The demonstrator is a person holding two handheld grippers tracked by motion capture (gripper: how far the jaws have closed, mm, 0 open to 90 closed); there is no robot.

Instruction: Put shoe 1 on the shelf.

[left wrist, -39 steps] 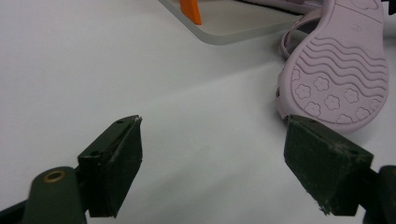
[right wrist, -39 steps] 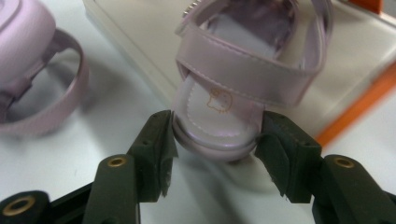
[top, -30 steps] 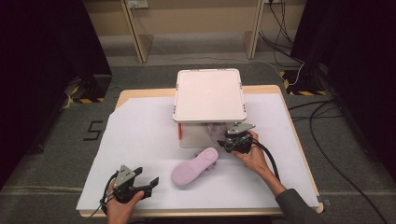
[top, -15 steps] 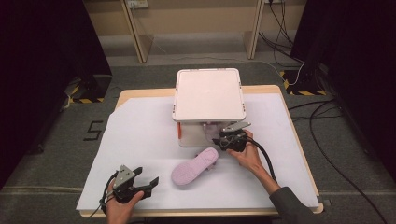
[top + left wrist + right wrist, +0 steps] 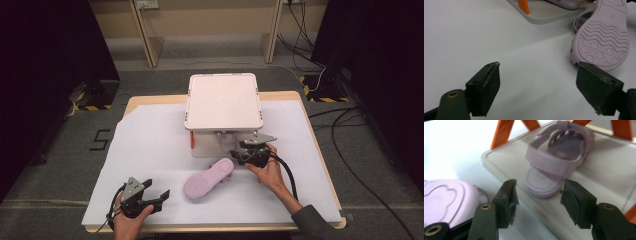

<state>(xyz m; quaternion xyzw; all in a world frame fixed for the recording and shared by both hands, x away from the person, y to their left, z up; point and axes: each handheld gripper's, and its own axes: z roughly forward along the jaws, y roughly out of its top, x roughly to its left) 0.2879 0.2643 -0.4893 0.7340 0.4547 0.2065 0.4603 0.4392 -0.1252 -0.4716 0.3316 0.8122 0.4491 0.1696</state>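
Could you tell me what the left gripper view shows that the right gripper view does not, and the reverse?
Left gripper view alone: the sole of the overturned sandal, with its wavy ridges and flower pattern, lying on the white sheet beyond the open left gripper.

Right gripper view alone: the upright sandal seen heel-on, straps and footbed showing, just beyond the open right gripper.

Both: each shows the two lilac sandals, the rack's pale bottom shelf and an orange rack leg.
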